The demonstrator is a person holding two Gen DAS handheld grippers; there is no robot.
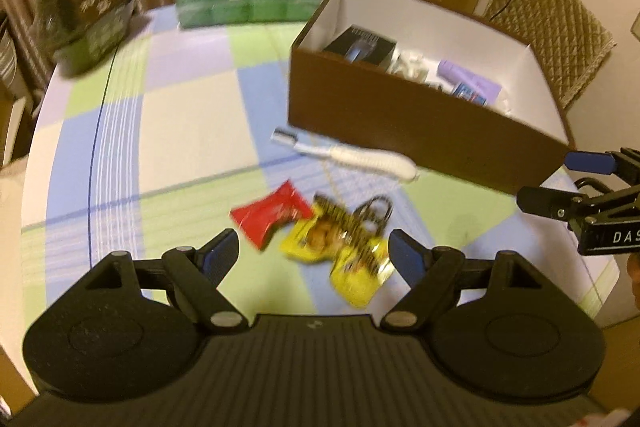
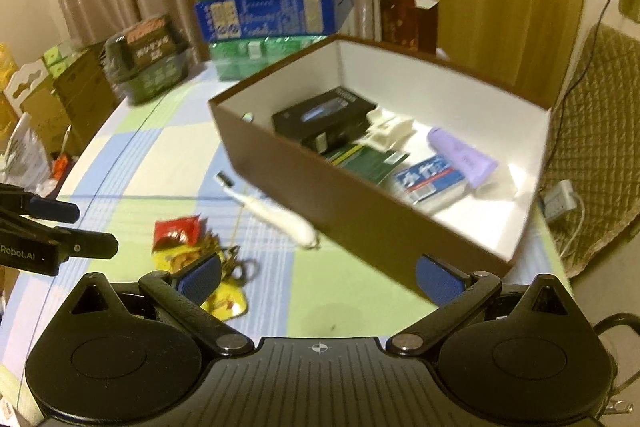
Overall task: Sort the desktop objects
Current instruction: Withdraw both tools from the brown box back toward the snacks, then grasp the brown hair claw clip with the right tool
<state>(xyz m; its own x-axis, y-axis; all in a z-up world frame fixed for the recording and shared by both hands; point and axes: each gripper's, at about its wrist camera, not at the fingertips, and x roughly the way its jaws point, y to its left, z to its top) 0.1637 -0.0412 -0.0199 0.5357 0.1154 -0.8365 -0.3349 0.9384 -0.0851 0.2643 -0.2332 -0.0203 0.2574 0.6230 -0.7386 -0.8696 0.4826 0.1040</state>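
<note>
**Sorting partly done: several things boxed, four still loose on the bench**

Left wrist view. Brown box (image 1: 400, 115) stands open on the checked bench (image 1: 180, 115) and serves as the landmark. Inside it lie a black carton (image 1: 360, 45), some white plastic pieces, a lilac tube (image 1: 468, 77) and a blue-and-white packet, so a good share of the sorting looks finished. Just in front of the box's near wall lies a white handle-shaped tool (image 1: 360, 157) with a metal tip. Further out from the box, toward the camera, sit a red packet (image 1: 272, 215), a yellow packet (image 1: 344, 251) and a bunch of keys (image 1: 374, 215) lying on the yellow one; blur makes the keys a likely reading rather than a sure one. The left gripper (image 1: 314, 251) hangs above this cluster with its jaws wide apart and nothing between them. The right gripper (image 1: 560, 183) enters at the box's near corner, also empty as far as this view shows.

Right wrist view. The box (image 2: 360, 211) shows more of its contents: the black carton (image 2: 324, 119), a white clip-like part (image 2: 386, 131), a green card (image 2: 368, 161), the blue-and-white packet (image 2: 430, 181) and the lilac tube (image 2: 460, 157). The white tool (image 2: 280, 217) lies beside the box's long wall. The red packet (image 2: 176, 231), yellow packet (image 2: 224, 303) and keys (image 2: 236, 267) sit further from the box. The right gripper (image 2: 318, 277) has its jaws spread and empty.

By my judgement, four loose things remain to be boxed.
</note>
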